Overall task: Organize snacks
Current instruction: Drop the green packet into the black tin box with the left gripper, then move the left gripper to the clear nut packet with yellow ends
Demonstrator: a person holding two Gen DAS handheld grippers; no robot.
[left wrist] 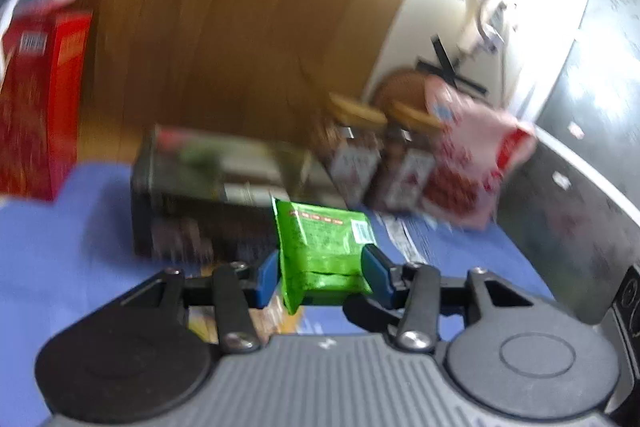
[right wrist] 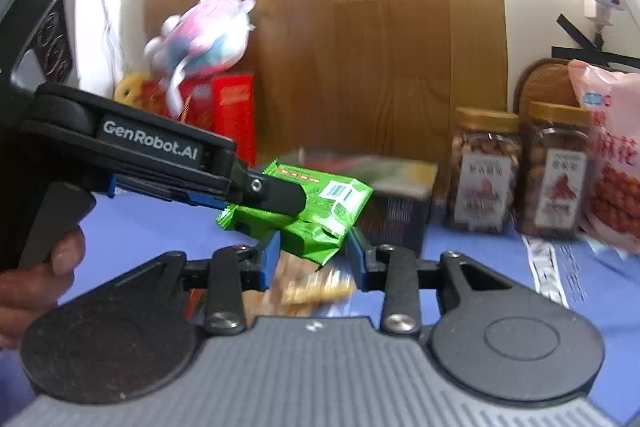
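1. Two hand-held grippers in use; our left hand-held gripper (left wrist: 320, 277) is clamped on the green snack packet (left wrist: 324, 239), its blue pads pressing both sides, packet upright and clear of the tabletop (left wrist: 60, 247).
2. Our right hand-held gripper (right wrist: 312, 263) has the same packet's lower corner between its fingers; whether the pads press it we cannot tell; we judge this a steadying or a handover.
3. Left hand-held gripper, seen from the right wrist view, reaches in from the left, a hand (right wrist: 36, 279) on its grip.
4. Dark box (left wrist: 208, 191); lies flat behind the packet; likely the destination, in our judgement.
5. Two lidded nut jars (right wrist: 486, 171), upright, side by side at the wooden panel (right wrist: 360, 27); already grouped, it seems.
6. Pink snack bag (right wrist: 612, 163); leaning just beside the jars.
7. Red box (left wrist: 40, 99); upright far left, a plush toy (right wrist: 204, 35) on top.
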